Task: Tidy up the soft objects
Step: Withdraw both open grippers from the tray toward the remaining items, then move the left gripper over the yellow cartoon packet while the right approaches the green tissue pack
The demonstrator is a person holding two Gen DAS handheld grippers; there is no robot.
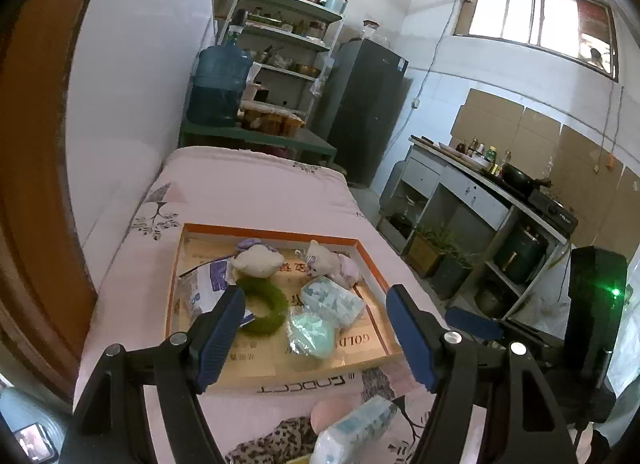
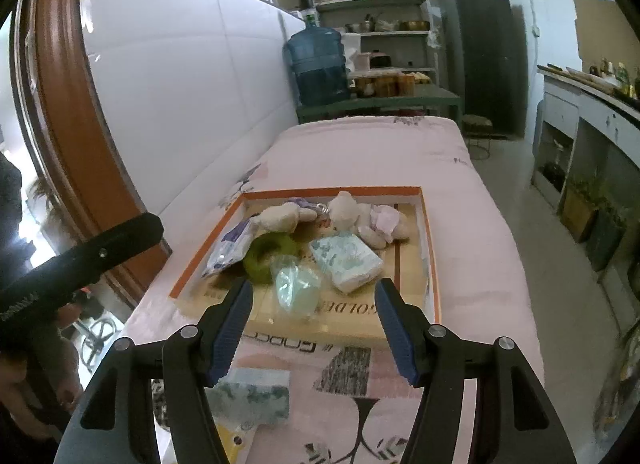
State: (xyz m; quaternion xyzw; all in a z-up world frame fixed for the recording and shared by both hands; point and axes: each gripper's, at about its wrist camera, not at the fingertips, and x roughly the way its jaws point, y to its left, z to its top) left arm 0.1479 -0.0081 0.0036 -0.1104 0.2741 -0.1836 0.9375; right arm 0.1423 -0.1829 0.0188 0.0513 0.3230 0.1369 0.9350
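Observation:
An orange-rimmed shallow tray (image 1: 272,231) lies on a pink bed cover (image 1: 248,192). In it lie a green fuzzy ring (image 1: 266,306), two cream plush toys (image 1: 258,260) (image 1: 322,260), a patterned tissue pack (image 1: 332,300), a mint bag (image 1: 312,334) and a blue-white packet (image 1: 204,288). My left gripper (image 1: 316,328) is open over the tray's near edge, holding nothing. My right gripper (image 2: 316,324) is open too, just short of the same tray (image 2: 332,190), with the ring (image 2: 272,254), tissue pack (image 2: 346,262) and mint bag (image 2: 296,288) ahead of it.
On the cover near me lie another tissue pack (image 1: 356,424), a pink round thing (image 1: 332,412) and leopard-print cloth (image 1: 272,440). A white wall and brown door frame (image 2: 60,104) close the left. A water jug (image 2: 318,64), shelves and a fridge stand beyond; a counter (image 1: 480,184) lines the right.

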